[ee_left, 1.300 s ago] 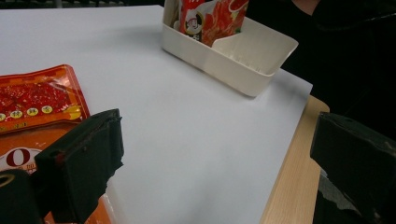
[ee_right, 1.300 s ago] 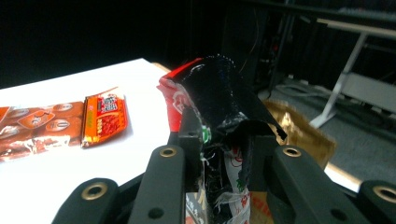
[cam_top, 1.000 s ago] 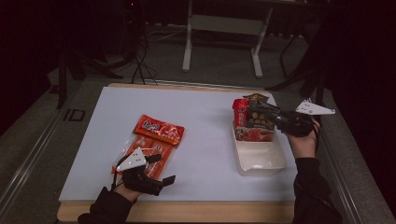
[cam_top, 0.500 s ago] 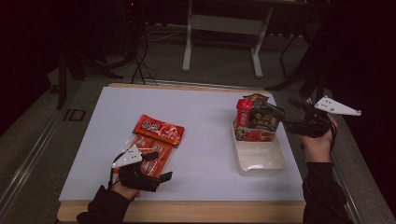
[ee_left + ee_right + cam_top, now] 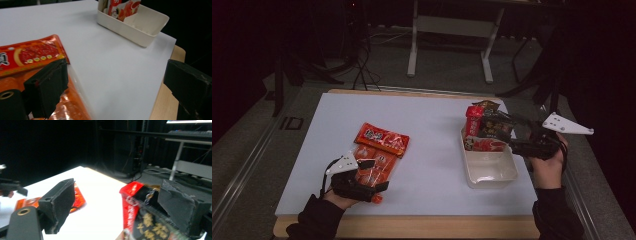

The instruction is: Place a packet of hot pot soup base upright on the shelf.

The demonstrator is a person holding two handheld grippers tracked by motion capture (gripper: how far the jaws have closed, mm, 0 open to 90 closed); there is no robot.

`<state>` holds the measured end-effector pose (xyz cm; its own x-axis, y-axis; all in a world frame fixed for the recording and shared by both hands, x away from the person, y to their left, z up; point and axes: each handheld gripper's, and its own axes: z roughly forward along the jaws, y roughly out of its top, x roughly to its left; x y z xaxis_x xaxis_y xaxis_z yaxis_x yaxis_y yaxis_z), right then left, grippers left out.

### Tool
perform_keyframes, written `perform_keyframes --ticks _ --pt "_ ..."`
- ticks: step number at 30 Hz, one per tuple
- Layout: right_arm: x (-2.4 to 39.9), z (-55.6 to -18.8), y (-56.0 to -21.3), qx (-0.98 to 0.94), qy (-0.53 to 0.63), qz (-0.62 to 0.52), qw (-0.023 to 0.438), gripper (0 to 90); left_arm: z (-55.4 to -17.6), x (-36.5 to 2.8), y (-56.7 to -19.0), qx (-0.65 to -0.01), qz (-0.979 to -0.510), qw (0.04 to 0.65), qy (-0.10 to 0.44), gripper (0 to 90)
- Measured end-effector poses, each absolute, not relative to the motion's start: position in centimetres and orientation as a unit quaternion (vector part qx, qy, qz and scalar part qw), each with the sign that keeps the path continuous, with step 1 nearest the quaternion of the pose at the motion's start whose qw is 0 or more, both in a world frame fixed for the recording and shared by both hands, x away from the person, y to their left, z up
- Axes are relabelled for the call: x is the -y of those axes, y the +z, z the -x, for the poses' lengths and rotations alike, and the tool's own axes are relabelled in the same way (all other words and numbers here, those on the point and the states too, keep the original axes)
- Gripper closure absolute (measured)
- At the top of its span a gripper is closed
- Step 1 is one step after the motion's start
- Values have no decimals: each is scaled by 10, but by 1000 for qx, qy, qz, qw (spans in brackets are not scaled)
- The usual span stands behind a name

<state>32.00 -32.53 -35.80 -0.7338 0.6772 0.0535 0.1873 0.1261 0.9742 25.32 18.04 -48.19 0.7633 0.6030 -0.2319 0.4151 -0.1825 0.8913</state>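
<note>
High view: right tool [image 5: 513,134] is backing off the packets [image 5: 486,131] standing in the bin [image 5: 492,172], jaws just opened wide, nothing held; left tool [image 5: 371,176] is hovering over the red packs [image 5: 376,150] on the desk [image 5: 437,125]. Left gripper view: jaws spread wide, empty, one over a pack [image 5: 30,53]. Right gripper view: jaws gaping beside the dark packet [image 5: 147,225]. Drop looks done; next, left closes on a pack.

Snack packets [image 5: 379,150] lie left of the packet-filled tray [image 5: 492,172].
</note>
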Motion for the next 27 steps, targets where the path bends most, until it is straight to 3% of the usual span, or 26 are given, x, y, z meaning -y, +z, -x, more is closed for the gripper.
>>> perform_keyframes --ticks 14,21,23,24,25,27 --pt "298 -280 -397 -755 577 -259 175 189 -272 -216 -481 -355 -773 515 103 182" --pt "283 -265 -414 -767 576 -245 141 153 -286 -239 -484 -391 -764 496 134 331" --pt "282 -263 -416 -770 575 -241 139 153 -288 -241 -485 -395 -764 489 143 444" --pt "281 -261 -418 -772 574 -241 132 152 -293 -246 -487 -406 -765 477 151 444" --pt "280 -258 -422 -774 572 -246 117 149 -295 -248 -488 -411 -763 475 153 558" --pt "280 -255 -425 -774 573 -245 109 149 -301 -254 -492 -420 -760 469 163 661"
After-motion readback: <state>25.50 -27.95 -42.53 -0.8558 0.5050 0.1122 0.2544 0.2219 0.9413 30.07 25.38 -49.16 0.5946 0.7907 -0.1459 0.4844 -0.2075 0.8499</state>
